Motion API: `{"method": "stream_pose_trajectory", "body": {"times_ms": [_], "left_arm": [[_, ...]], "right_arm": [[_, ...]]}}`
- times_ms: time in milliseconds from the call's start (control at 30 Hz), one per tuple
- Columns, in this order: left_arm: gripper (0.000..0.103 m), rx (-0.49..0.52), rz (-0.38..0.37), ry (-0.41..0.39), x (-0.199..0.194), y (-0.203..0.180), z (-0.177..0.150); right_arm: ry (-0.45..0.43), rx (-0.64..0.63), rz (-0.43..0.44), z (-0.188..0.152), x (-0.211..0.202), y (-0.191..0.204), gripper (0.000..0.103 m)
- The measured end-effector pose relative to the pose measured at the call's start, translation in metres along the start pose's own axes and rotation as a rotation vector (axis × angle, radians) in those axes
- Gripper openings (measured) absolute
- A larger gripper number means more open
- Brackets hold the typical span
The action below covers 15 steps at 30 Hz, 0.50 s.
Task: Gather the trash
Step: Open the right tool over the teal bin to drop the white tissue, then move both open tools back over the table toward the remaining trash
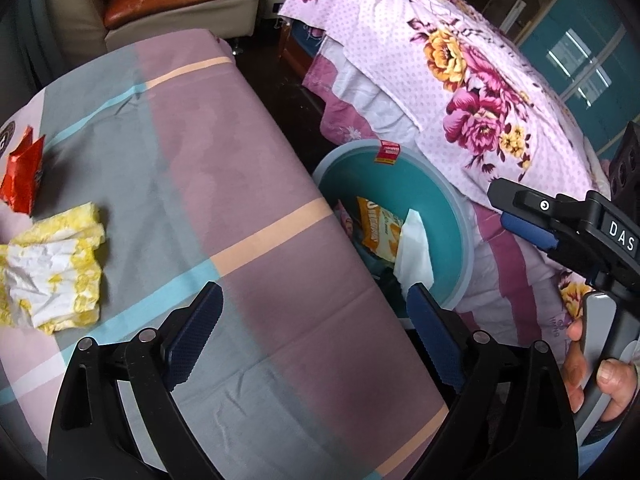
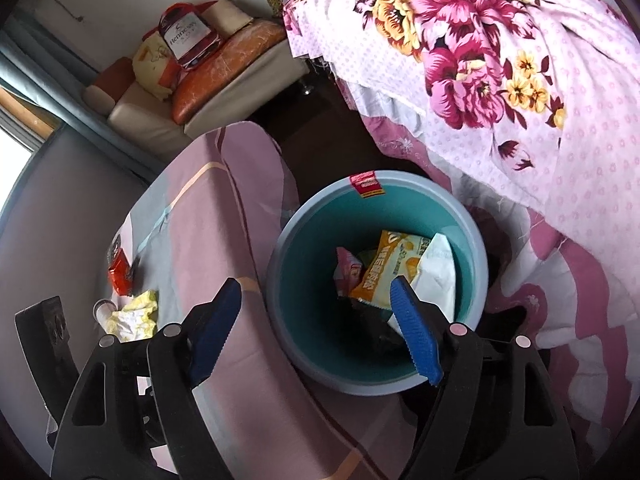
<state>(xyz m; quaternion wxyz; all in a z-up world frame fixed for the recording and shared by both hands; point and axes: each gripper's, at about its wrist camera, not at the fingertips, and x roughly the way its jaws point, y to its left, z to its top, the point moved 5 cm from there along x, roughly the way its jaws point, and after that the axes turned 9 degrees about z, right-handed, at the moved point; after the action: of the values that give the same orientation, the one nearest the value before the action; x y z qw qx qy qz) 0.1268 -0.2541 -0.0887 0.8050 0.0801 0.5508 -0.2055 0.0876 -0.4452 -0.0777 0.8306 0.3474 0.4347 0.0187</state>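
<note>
Beside the table's right edge stands a round teal plastic bin (image 2: 296, 280), smooth-walled, holding an orange snack packet (image 2: 376, 276), a white wrapper (image 2: 436, 276) and a pink one (image 2: 346, 270). Right gripper (image 2: 316, 320) hovers over its rim, ribbed blue pads spread wide, nothing between. Left gripper (image 1: 316, 320) also gapes empty above the checked cloth. Crumpled yellow-white tissue (image 1: 52, 276) and a red foil wrapper (image 1: 22, 176) lie near the table's left edge.
</note>
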Motion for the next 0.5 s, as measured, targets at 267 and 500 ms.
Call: {"method": "stream_pose_trajectory", "body": {"times_ms": [267,500], "left_arm": [[0.096,-0.056,0.000,-0.020,-0.016,0.031,-0.011],[0.096,-0.128,0.011,-0.036,-0.030,0.073,-0.026]], "right_arm": [[0.029,-0.052,0.003,-0.012,0.005,0.035,0.075],[0.051,-0.124,0.007,-0.021,0.012,0.075,0.076]]}}
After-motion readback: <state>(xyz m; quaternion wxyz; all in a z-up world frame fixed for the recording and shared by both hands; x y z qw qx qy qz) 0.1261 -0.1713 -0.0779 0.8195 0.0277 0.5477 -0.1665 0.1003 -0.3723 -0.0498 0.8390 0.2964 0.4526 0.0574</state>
